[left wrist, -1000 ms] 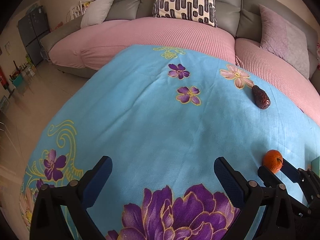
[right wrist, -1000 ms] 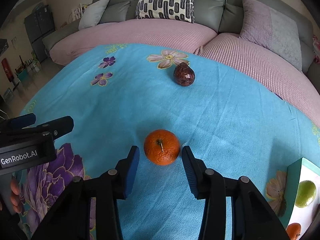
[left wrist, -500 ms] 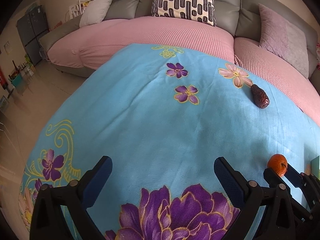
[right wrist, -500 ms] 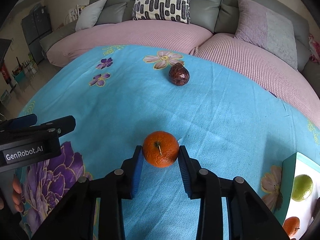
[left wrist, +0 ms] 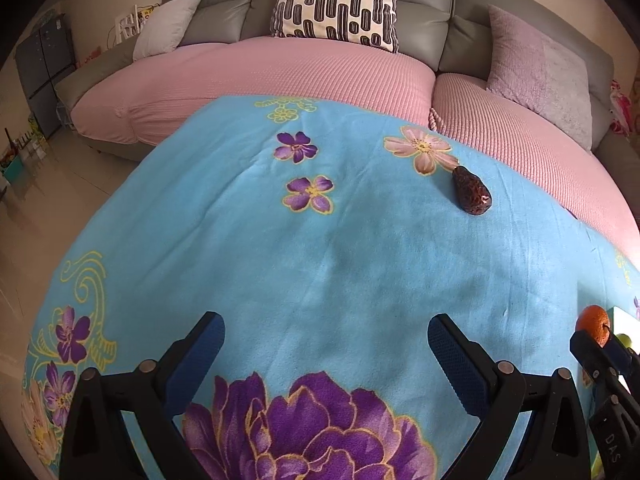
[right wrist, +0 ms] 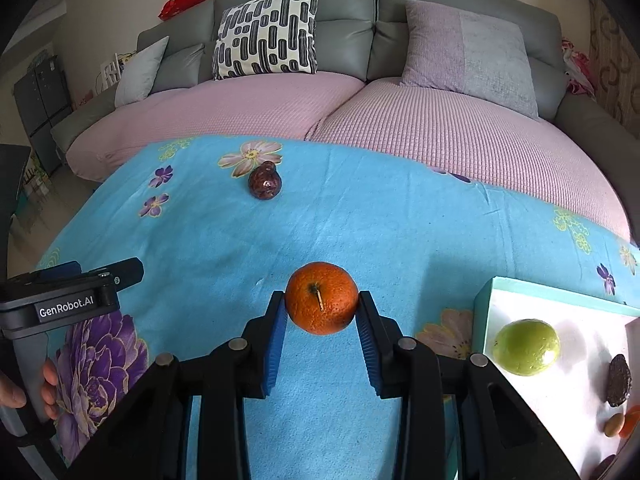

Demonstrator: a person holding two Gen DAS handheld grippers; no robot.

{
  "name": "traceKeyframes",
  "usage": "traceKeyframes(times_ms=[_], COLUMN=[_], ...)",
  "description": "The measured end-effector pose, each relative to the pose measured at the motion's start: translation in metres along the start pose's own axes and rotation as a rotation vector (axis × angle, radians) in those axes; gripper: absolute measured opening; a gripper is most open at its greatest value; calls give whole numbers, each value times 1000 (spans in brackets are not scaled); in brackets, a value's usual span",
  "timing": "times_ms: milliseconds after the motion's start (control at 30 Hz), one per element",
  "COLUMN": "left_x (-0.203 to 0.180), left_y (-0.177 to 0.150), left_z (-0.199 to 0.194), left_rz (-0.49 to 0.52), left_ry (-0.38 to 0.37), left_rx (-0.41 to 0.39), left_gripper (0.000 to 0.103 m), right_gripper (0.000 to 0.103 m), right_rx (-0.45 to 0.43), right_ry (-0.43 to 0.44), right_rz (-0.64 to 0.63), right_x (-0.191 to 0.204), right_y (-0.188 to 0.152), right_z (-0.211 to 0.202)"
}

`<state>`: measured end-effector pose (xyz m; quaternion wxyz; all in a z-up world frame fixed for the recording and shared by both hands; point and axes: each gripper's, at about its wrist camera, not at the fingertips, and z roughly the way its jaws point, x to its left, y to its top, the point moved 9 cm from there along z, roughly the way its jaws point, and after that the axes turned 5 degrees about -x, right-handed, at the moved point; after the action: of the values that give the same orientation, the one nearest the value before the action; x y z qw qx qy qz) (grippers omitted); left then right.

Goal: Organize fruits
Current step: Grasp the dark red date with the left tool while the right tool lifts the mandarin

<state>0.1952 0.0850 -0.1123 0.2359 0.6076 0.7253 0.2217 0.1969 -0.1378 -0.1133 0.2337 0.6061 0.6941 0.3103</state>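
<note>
Right gripper clamped on orange, stem toward camera, above blanket beside box with green fruit, dark fruit near blanket's far edge, nothing between, left gripper spread wide, empty.

Bright soft daylight; sharp focus; fisheye edges bent, vignetted

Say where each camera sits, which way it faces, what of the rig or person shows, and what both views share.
Left wrist: sits on the left gripper, faces the sofa across the blue blanket; its open fingers show.
Right wrist: sits on the right gripper, faces the same sofa; its fingers clamp the orange; a hand shows.
Shared: orange, dark fruit, blanket, sofa.
</note>
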Motion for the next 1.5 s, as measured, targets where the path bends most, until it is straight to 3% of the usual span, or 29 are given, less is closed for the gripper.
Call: traceKeyframes(times_ms=[367,667,1033,1167,1233,1300,1367,1500], left_x=[-74,-85,-104,-107,-108,-109,-111,-113], left_y=[49,78,86,85,84,83,81,78], left_z=[22,61,82,87,88,89,89,83], left_rz=[43,24,-4,-6,-8,-11,-16,-14], left_ry=[-222,-259,-286,-276,-274,-279,-295,-291], left_rx=[0,56,105,117,119,126,130,116], left_gripper=[98,91,72,58,56,42,35,35], right_gripper=[37,37,37,37,37,37,37,37], right_rx=[-42,-41,-34,-32,-30,-29,-29,-30], right_ry=[-36,-63,-62,-59,-59,-59,-58,-60], right_rz=[67,61,99,107,108,112,114,115], right_x=[-51,-78,-93,-96,-97,-98,-98,-99], right_y=[21,29,29,27,27,27,27,27], right_z=[-7,-3,-1,-1,-1,-1,-1,-2])
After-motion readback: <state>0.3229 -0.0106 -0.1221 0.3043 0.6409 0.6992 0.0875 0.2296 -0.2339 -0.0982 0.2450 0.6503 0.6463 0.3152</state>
